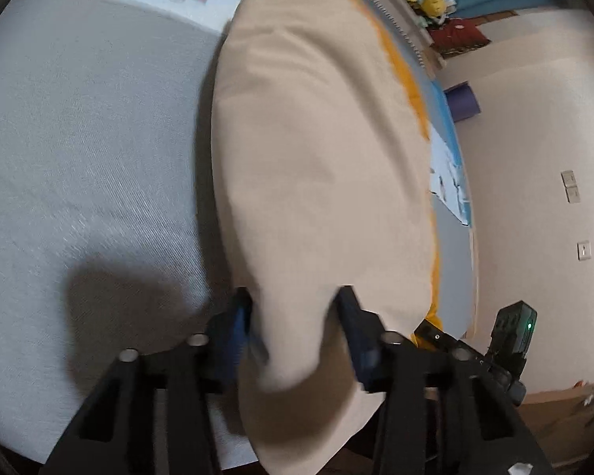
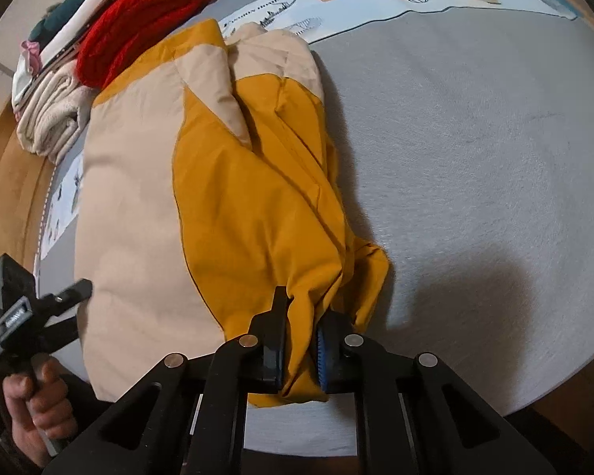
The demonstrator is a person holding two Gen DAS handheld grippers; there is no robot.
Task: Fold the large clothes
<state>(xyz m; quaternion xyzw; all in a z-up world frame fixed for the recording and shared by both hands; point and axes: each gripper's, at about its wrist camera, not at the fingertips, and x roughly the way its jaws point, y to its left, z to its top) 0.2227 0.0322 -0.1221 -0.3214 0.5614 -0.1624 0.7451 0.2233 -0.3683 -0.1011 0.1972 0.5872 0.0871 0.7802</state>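
Your garment, a large beige and mustard-yellow piece, lies stretched on the grey bed with its long axis running straight away from you, from the near hem under both grippers toward the stack of folded clothes at the far end. Your right gripper is clenched on a bunched yellow corner of that near hem, cloth squeezed between its pads and spilling out below. Your left gripper has the beige corner between its fingers, which bear on the fabric from both sides (the picture is blurred there, so how firm the grip is I cannot tell for sure). Seen from the right wrist, your left hand sits at the garment's other near corner, so the two grippers hold the same short edge, one at each end. Everything left to fold lies ahead of both, so the likely move is to carry this edge forward along the long axis, both sides together.
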